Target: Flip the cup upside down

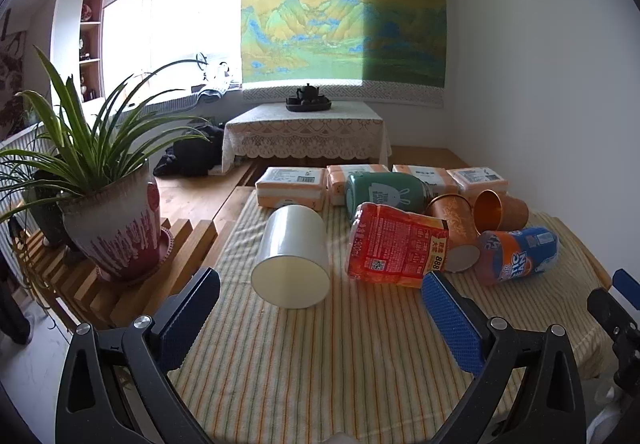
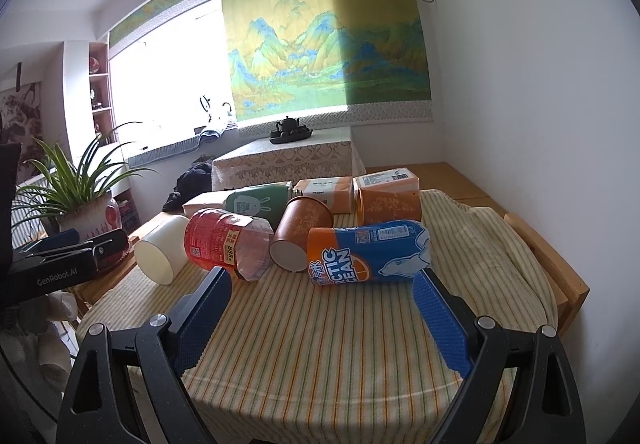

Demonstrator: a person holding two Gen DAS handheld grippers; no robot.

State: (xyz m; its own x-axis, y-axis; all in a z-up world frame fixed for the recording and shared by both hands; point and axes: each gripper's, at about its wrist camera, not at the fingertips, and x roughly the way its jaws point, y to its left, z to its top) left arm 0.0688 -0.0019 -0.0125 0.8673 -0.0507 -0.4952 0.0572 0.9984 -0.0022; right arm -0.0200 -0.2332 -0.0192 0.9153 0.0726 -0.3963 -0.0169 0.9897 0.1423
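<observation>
A white cup [image 1: 292, 256] lies on its side on the striped cloth, its flat end toward me; it also shows in the right wrist view [image 2: 162, 252]. Two orange cups lie on their sides: one [image 1: 454, 232] with its base toward me, one [image 1: 500, 210] with its open mouth showing. In the right wrist view they are the brown-orange cup [image 2: 300, 236] and the far cup [image 2: 388, 206]. My left gripper [image 1: 320, 308] is open and empty, just short of the white cup. My right gripper [image 2: 322, 304] is open and empty, in front of the lying bottles.
A red-labelled bottle [image 1: 396, 246], an orange-blue bottle [image 1: 518, 254] and a green bottle [image 1: 384, 196] lie among the cups. Tissue packs [image 1: 290, 188] line the table's far edge. A potted plant [image 1: 112, 216] stands on a slatted stand at the left.
</observation>
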